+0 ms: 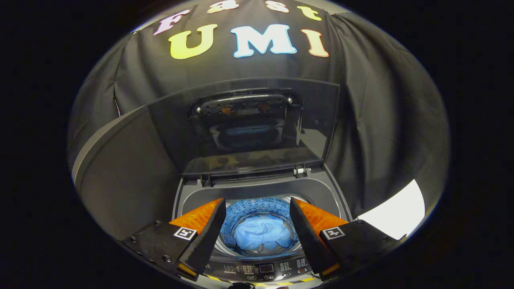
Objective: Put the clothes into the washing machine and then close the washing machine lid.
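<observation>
The tongs [257,224] are held spread apart with nothing gripped between the fingers [209,237], poised above the front edge of the dark grey top-loading washing machine [321,192]. Just below the fingertips, the machine's dark control panel [261,271] with small buttons is seen. Between and beyond the fingers, a crumpled light blue garment [261,235] is seen lying at the bottom of the perforated drum [257,208]. Farther back, the tinted transparent lid [245,124] is raised upright on its hinges, leaning toward the black cloth wall [381,120].
</observation>
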